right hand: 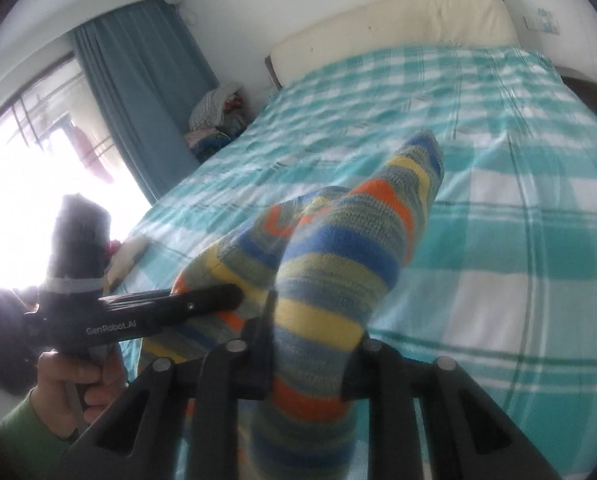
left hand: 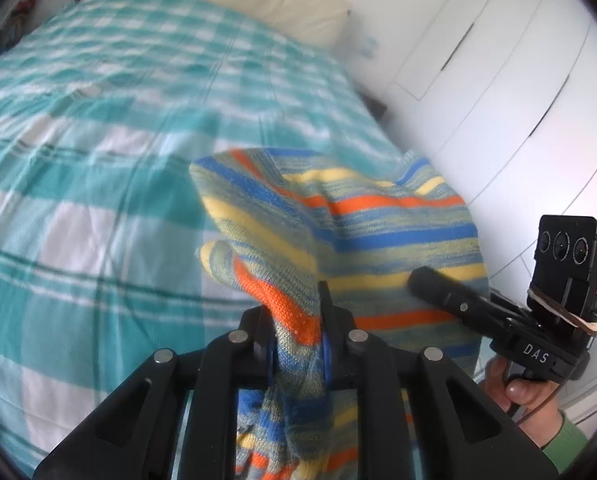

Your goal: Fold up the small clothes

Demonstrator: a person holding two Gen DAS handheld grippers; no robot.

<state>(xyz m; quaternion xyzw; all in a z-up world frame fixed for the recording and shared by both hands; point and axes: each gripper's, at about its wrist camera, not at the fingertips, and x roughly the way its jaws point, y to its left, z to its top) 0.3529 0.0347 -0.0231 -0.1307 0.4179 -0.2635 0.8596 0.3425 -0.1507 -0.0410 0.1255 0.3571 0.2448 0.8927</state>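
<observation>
Both grippers are clamped on the same striped knit garment [left hand: 362, 216], lifted off the bed [left hand: 78, 208].

L gripper [left hand: 298, 320]: jaws pinched tight on a bunched fold of the knit, orange stripe squeezed between the fingers, rest of the fabric hanging down behind them. R gripper [right hand: 310, 344]: jaws closed on another part of the piece, yellow and orange bands pressed between the pads, fabric trailing below.

Garment is blue/yellow/orange/grey-green stripes. In the R wrist view it rises from the jaws to a narrow rounded tip, so prob. a sock or a pair held together, but motion blur makes that hard to settle. It hangs in the air between the two tools, over the near part of the bed, towards the edge by the white wardrobe [left hand: 498, 80].

In the L wrist view the R gripper's finger lies against the fabric at the right, with a hand [left hand: 522, 392] on its handle and a green sleeve [left hand: 570, 436] below. Bed has a teal-and-white check cover, cream headboard [right hand: 394, 20] at the far end. Blue curtain [right hand: 138, 92] and bright window [right hand: 38, 140] past the far-left corner, with a pile of clothes [right hand: 218, 116] beside the bed there.
</observation>
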